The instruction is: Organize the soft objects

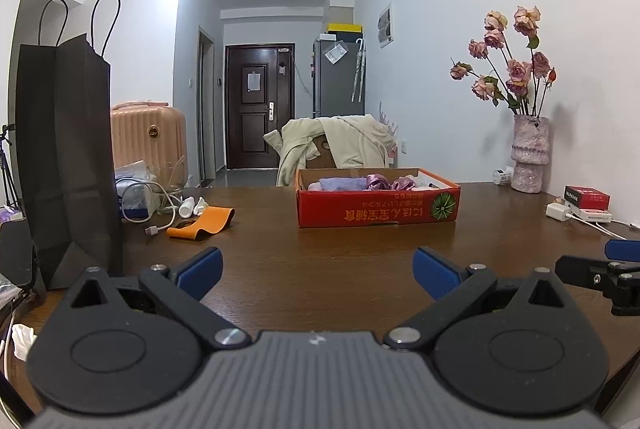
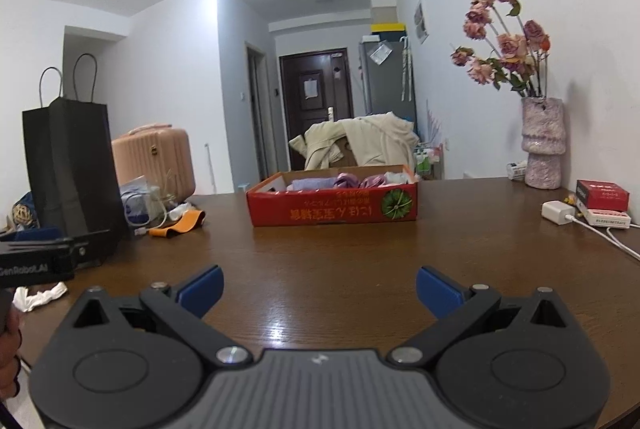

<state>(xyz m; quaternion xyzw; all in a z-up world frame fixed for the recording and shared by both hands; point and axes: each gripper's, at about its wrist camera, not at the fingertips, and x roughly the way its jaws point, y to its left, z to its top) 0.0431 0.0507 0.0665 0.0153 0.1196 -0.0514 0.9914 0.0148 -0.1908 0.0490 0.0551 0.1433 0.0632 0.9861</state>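
Left gripper and right gripper: spread wide, empty, low over brown table. "GenRobot.AI" legible on left gripper's side in right wrist view. Ahead, nothing between: red cardboard box, print upside down, unread. Inside box: lilac cloth, pink satin pieces. Left of box: orange band, cable, black paper bag. Right of box: vase of dried roses, charger.

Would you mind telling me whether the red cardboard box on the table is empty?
Not empty. The red cardboard box is open-topped, and purple and pink soft cloth items show above its rim.
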